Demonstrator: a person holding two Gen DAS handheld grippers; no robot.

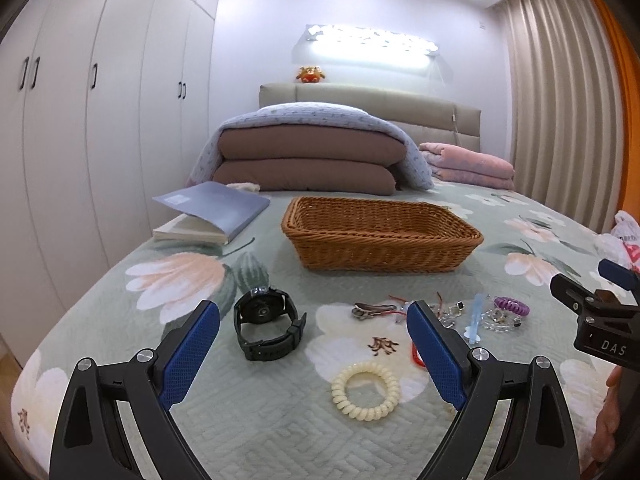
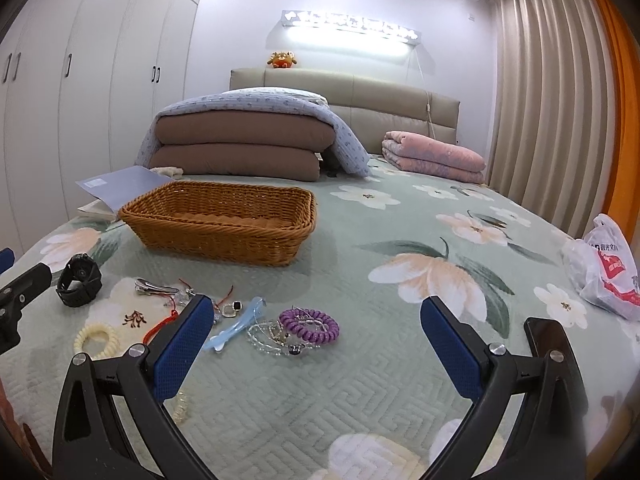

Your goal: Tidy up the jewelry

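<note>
Your left gripper [image 1: 312, 354] stands spread and empty above the bedspread [image 1: 280, 420]. From the left: the black watch [image 1: 267, 328] is stiff and heaviest; take its strap. The cream coil tie [image 1: 365, 391] is springy; pinch one side. The purple coil [image 2: 314, 325] tangles with fragile clear beads [image 2: 266, 336]. Your right gripper [image 2: 316, 348] is likewise spread. The basket [image 2: 224, 220] sits empty beyond.

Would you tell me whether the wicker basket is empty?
Seemingly empty: the wicker basket shows only bare weave inside, though its near floor is hidden.
</note>
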